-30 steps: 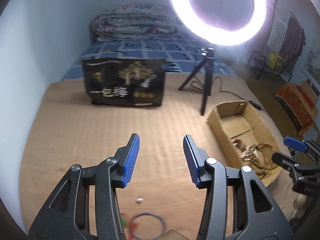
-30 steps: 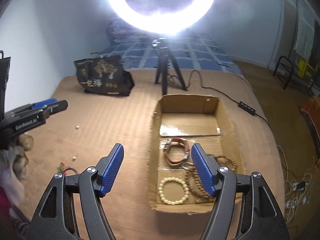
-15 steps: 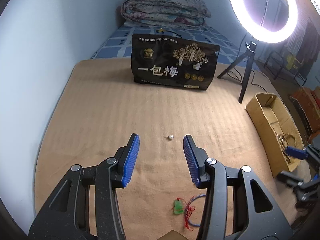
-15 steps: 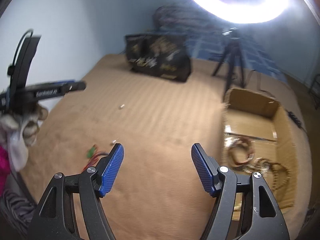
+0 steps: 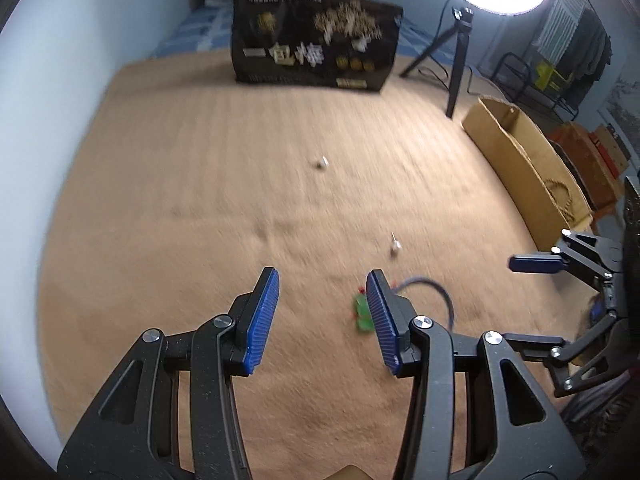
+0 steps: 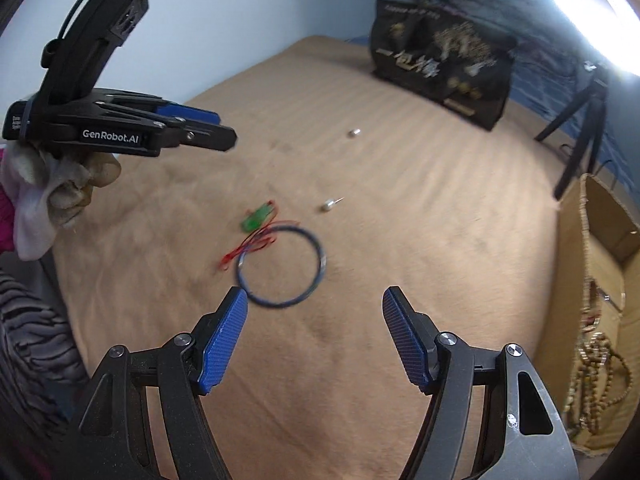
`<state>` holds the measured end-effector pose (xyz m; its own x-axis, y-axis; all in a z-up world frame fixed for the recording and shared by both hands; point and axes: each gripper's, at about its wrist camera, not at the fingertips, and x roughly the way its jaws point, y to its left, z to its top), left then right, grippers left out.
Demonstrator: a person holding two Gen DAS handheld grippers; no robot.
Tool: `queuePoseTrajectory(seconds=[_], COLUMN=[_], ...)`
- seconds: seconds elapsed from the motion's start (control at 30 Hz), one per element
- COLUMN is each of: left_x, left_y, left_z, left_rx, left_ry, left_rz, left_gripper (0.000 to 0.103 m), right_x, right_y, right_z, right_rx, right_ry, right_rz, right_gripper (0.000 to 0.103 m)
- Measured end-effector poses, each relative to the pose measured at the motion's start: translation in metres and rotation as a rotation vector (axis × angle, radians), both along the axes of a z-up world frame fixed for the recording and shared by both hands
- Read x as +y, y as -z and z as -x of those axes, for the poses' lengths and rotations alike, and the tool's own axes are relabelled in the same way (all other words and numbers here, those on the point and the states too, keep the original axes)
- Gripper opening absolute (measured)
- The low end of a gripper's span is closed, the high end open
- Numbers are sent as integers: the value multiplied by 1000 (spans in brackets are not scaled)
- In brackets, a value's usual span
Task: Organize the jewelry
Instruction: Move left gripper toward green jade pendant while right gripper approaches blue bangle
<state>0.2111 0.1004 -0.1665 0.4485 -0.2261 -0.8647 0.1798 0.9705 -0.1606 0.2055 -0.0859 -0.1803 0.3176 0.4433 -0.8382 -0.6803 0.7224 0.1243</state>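
A blue ring bracelet lies on the tan bed cover, with a green pendant on red cord touching its far left side. Two small silver studs lie farther back. My right gripper hovers open just in front of the bracelet, nothing between its fingers. My left gripper is open too, empty, with the green pendant and blue bracelet beside and partly behind its right finger. The cardboard box at the right holds several bead bracelets.
A black printed bag stands at the back of the cover. A ring light on a tripod stands right of it. The left gripper and its gloved hand appear high at the left in the right wrist view.
Both grippers swung left and down, away from the box and toward the loose jewelry. The bracelet and pendant now lie close in front of them. Neither gripper's opening changed.
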Motion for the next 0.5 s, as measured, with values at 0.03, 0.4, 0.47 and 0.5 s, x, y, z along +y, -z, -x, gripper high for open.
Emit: queuePoseTrajectory(seconds=[0.03,0.4,0.47,0.5], left_x=[-2,-25,-27,-29], left_y=[5,31,35,37], left_z=[0,0,0,0], left_rx=[18,74,84,87], left_ry=[7,66,70,74], left_rz=[9,-21,-31,-38], left_gripper=[46,46,46,46], right_x=[3,14,16,16], right_y=[3,17,18,19], right_z=[1,5,6,7], right_rx=[10,16,7,6], right_ry=[-10,-47,-50,-54], right_rz=[-2,8,15,18], right_gripper=[70,70,70,70])
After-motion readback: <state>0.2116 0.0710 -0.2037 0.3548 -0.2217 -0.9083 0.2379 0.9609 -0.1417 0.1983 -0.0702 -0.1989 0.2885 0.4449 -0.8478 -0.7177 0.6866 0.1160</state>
